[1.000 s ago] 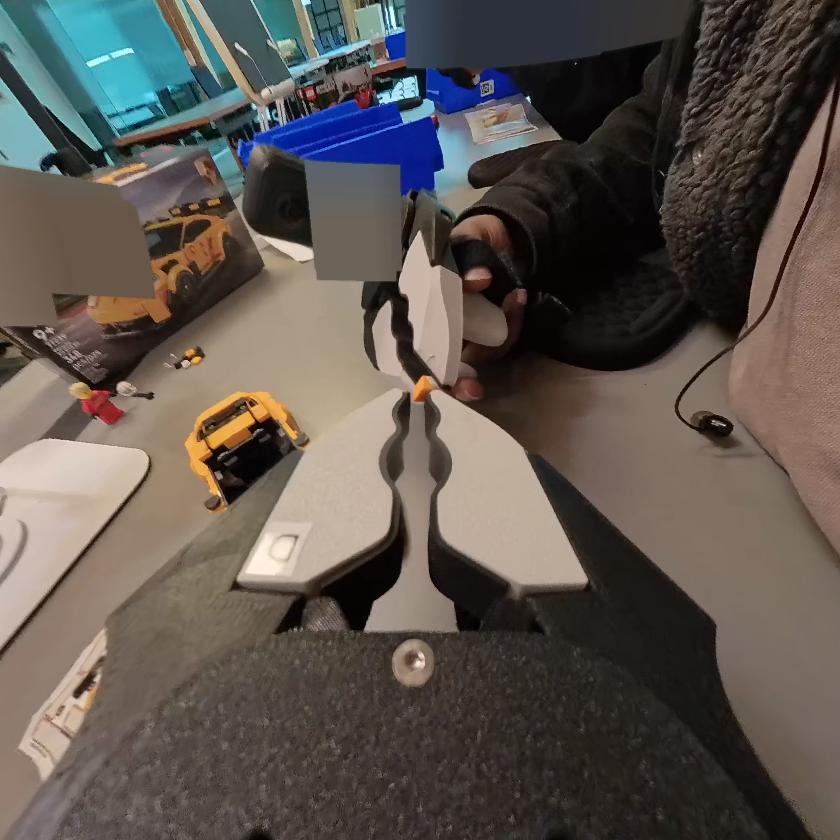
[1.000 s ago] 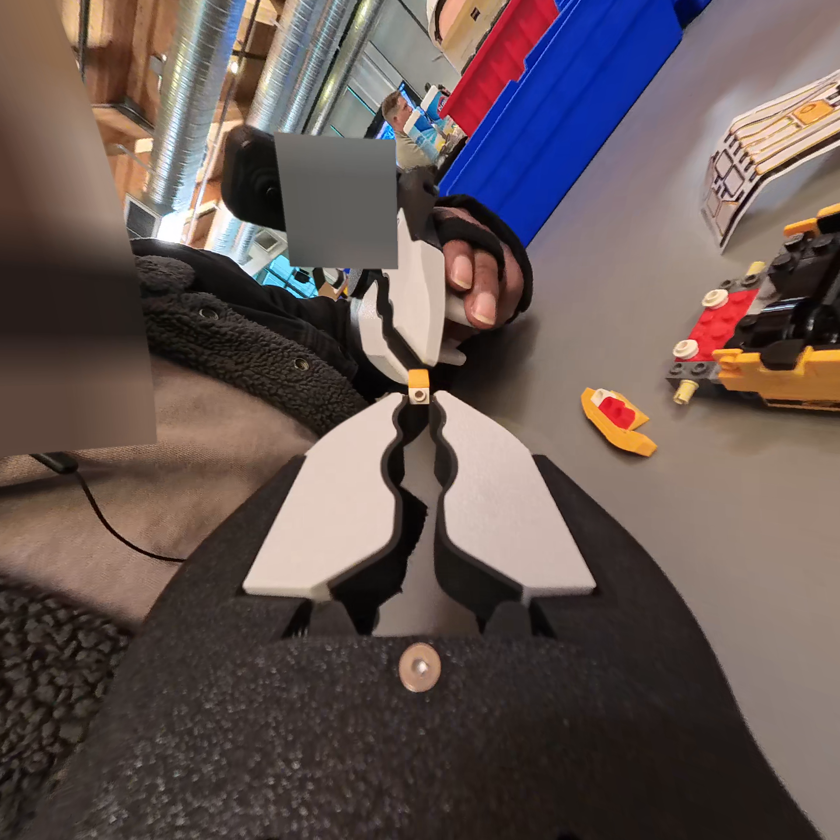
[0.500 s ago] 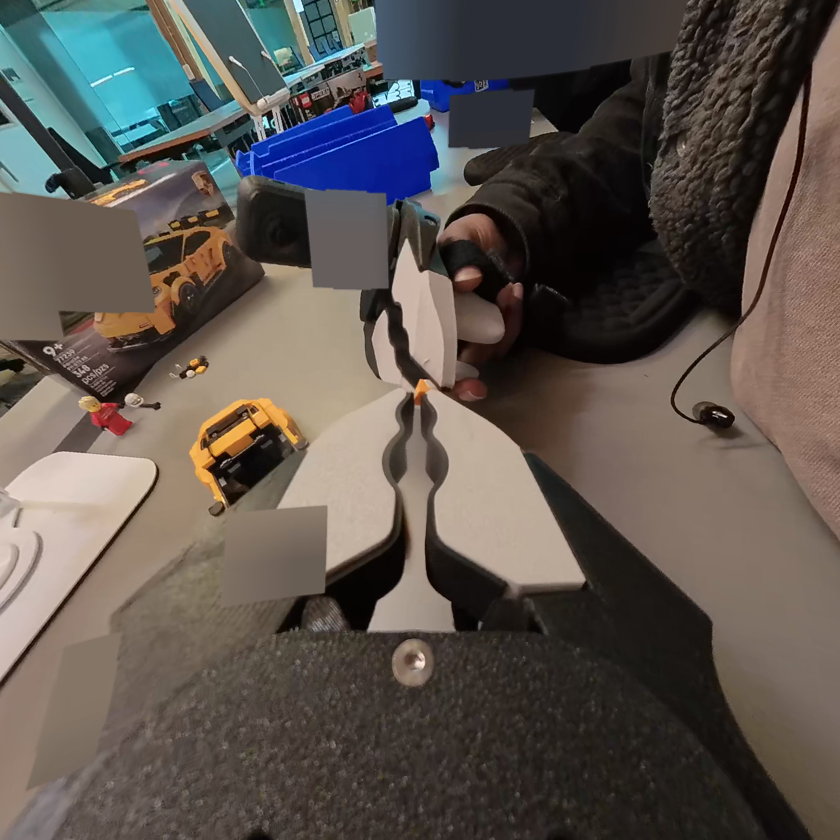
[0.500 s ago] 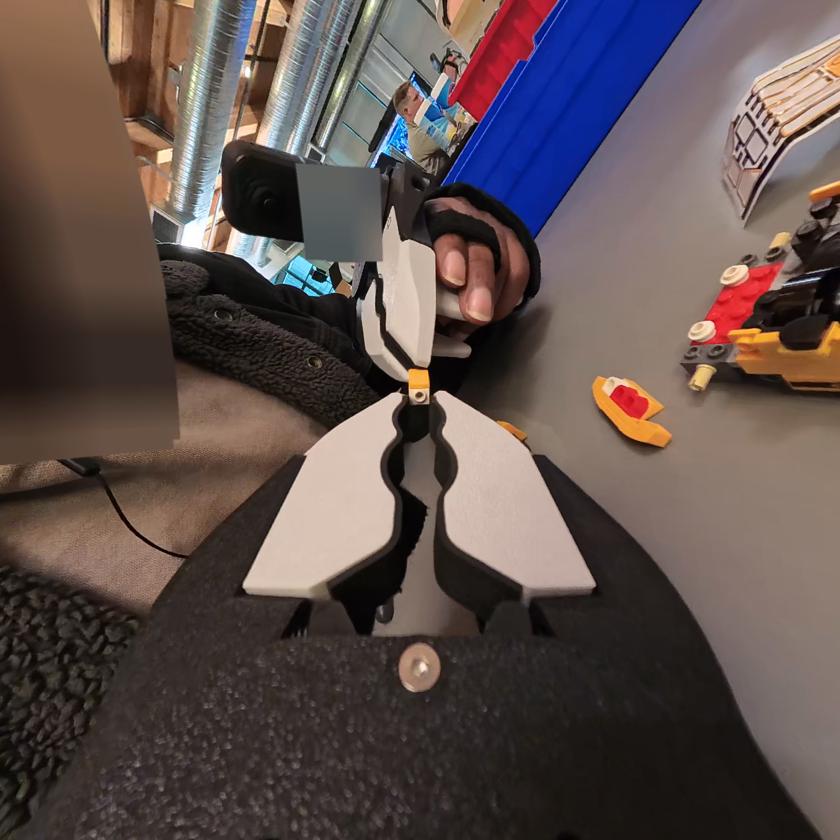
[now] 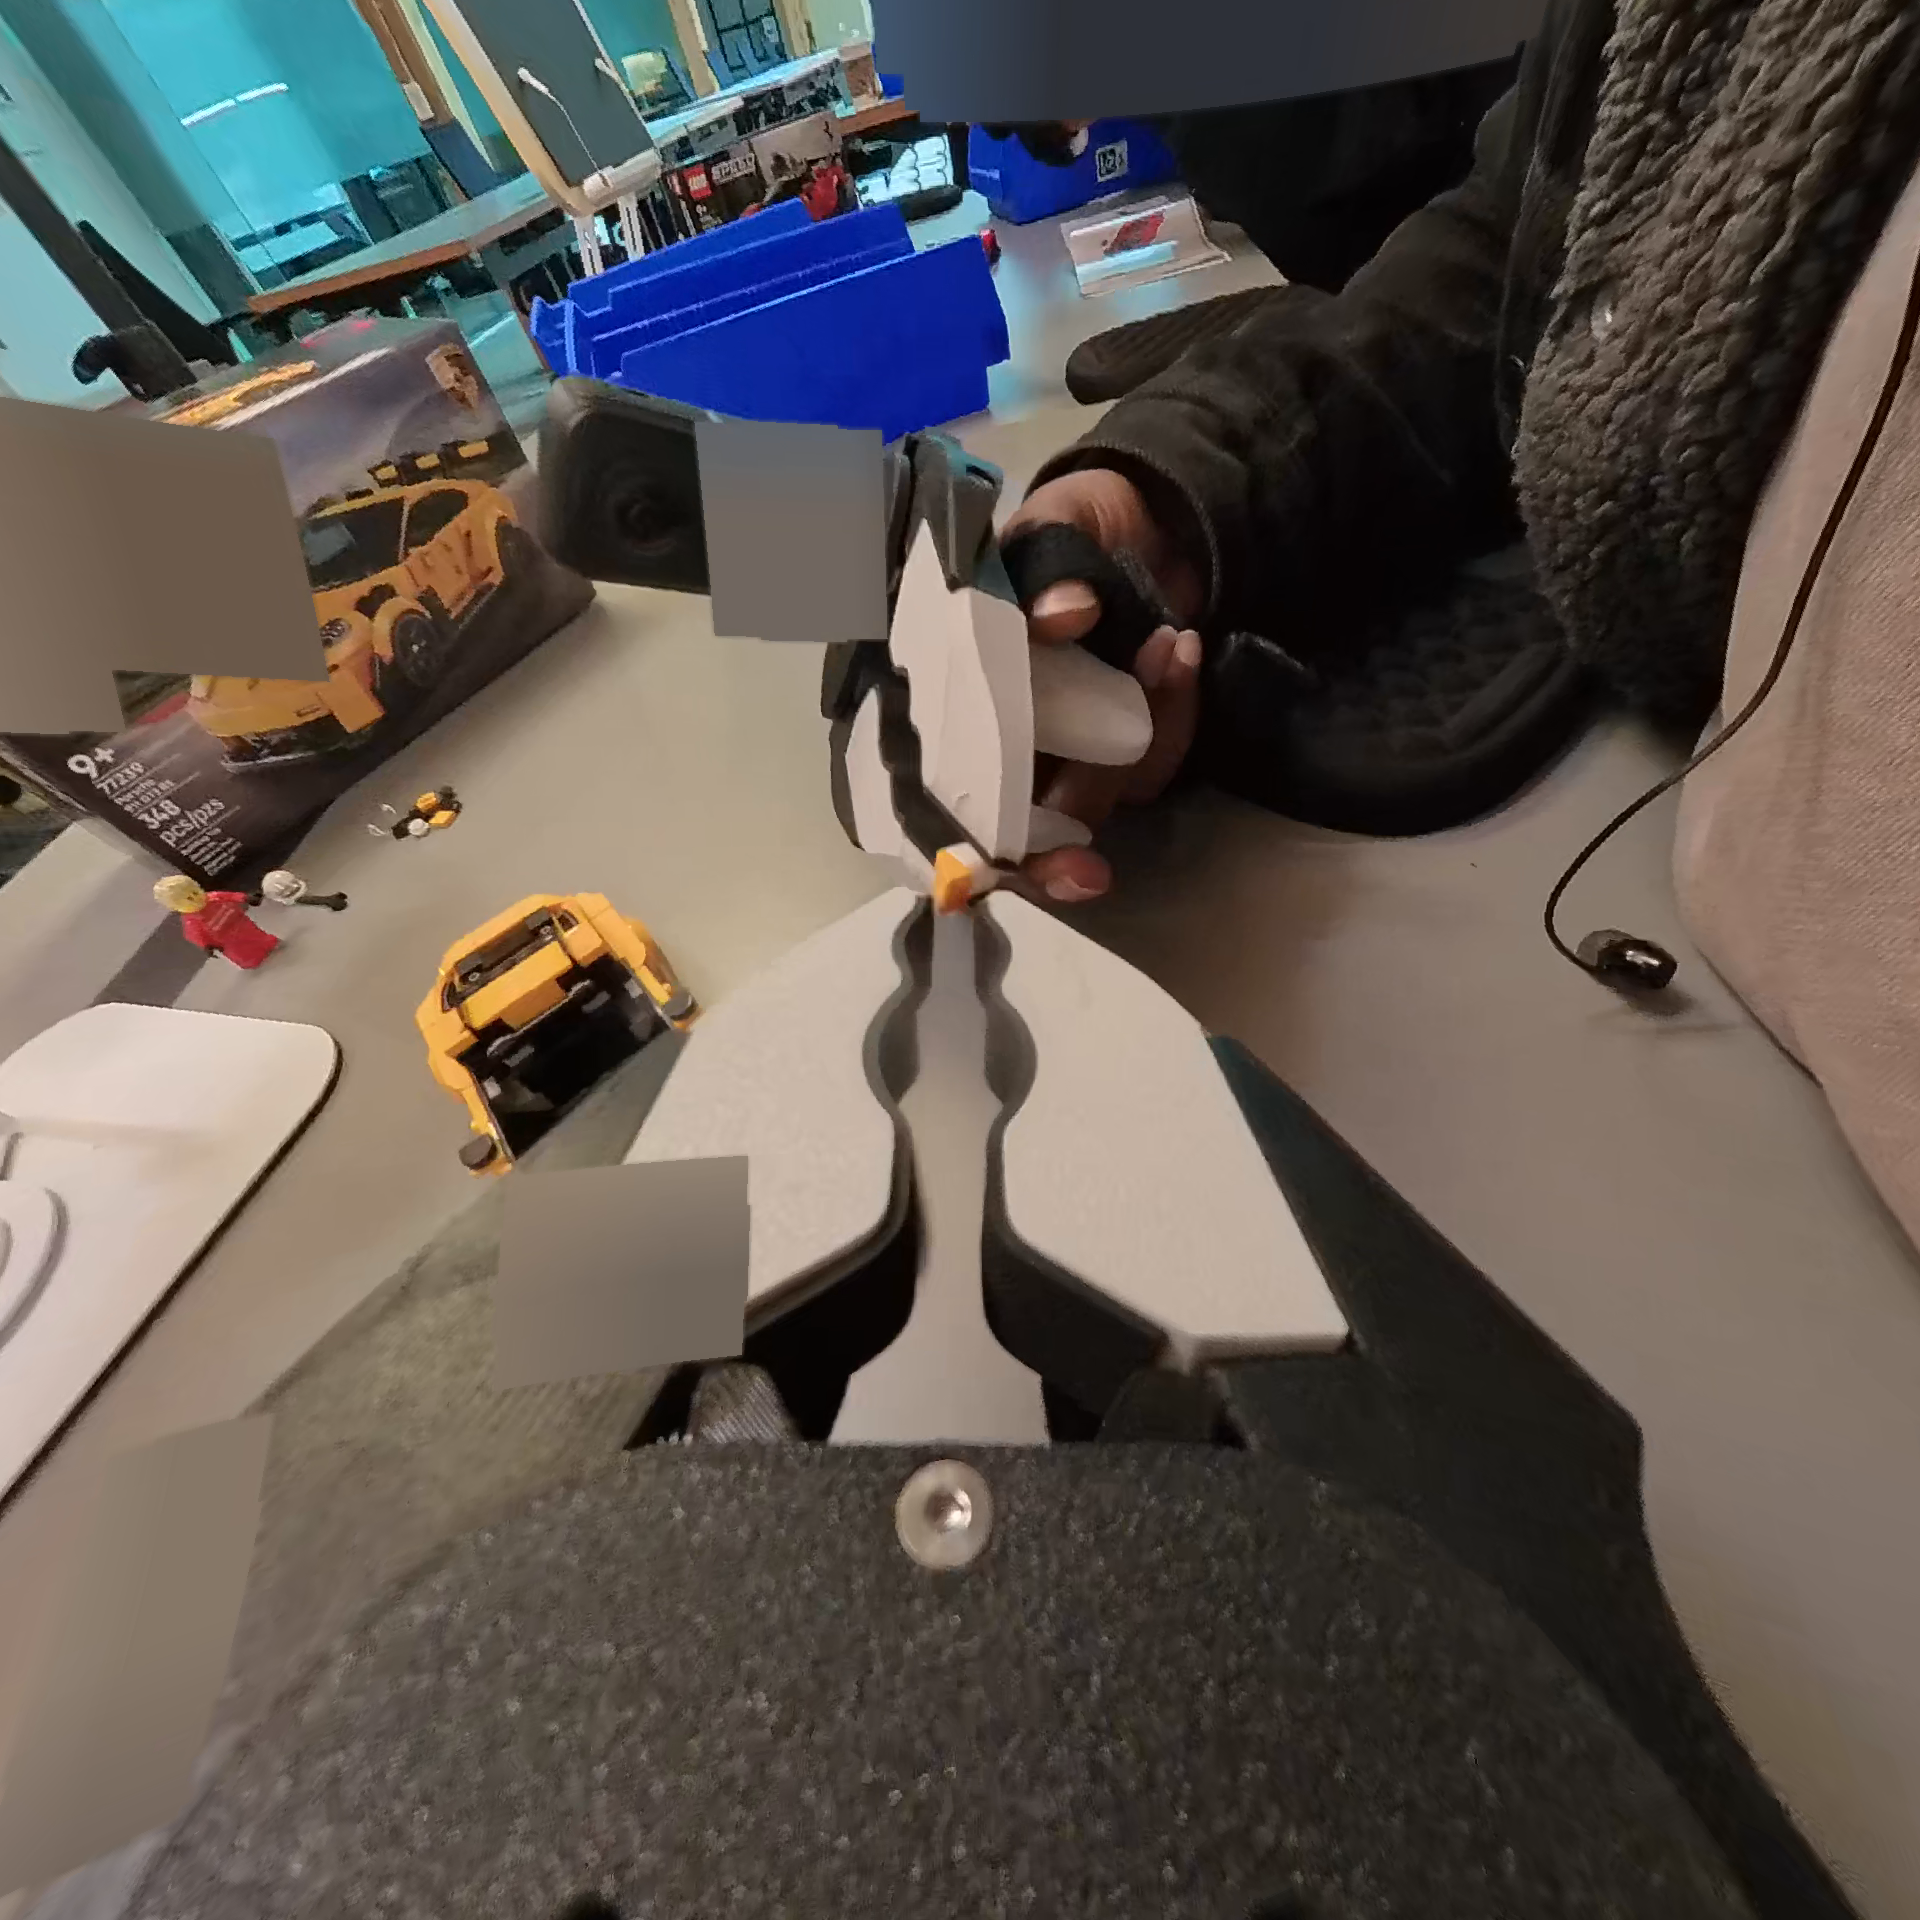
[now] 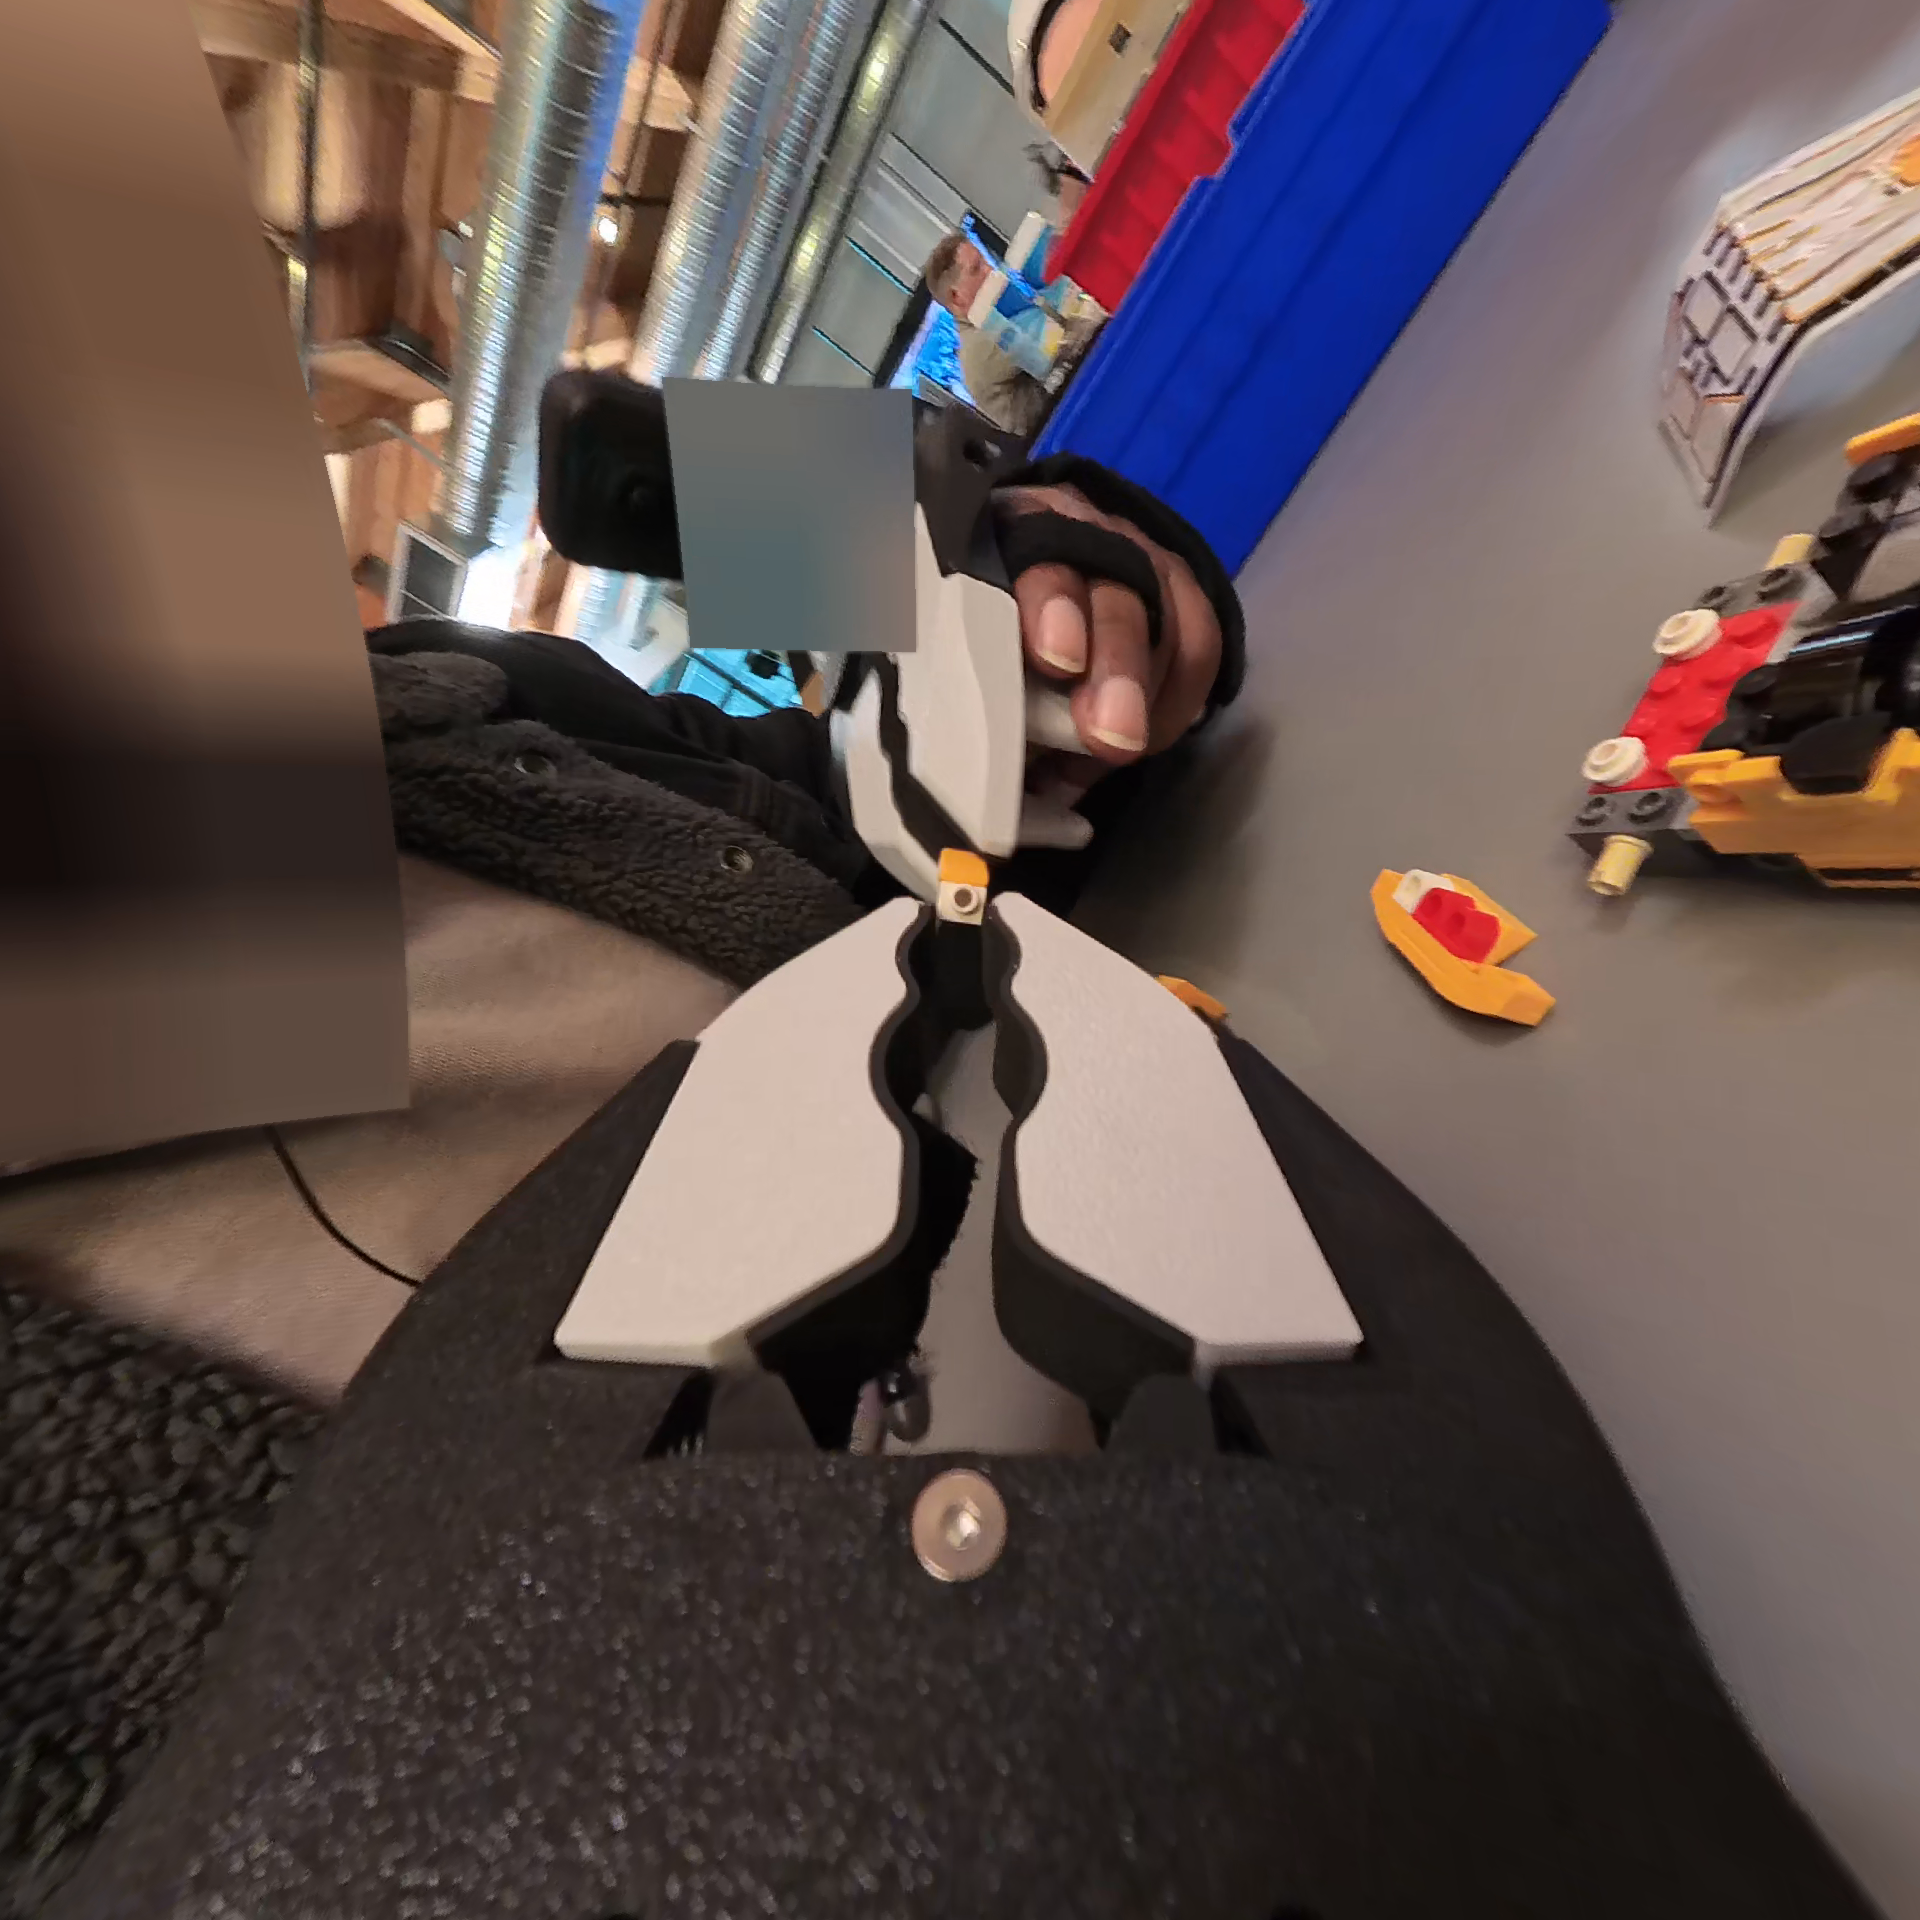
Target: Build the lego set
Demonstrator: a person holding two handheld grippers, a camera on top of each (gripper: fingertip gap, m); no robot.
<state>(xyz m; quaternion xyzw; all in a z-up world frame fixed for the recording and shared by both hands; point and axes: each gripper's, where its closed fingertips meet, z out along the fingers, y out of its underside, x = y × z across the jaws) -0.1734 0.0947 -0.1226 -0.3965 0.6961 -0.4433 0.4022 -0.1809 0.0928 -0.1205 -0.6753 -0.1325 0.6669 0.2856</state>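
Meeting: two tongs point(image 5: 951, 904) point(image 6: 961, 914), seemingly two bricks point(image 6: 960, 883).

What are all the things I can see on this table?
small piece: one, orange and white, pinched between both tools' tips
car body: one, yellow, on the table
car chassis: one, black, red and yellow, on the table
wedge assembly: one, orange and red, beside the chassis
minifigure: one, red, near the box
box: one, dark, far side
bins: several, blue, behind
table: one, grey
left tool: one, grey, shut
right tool: one, grey, shut
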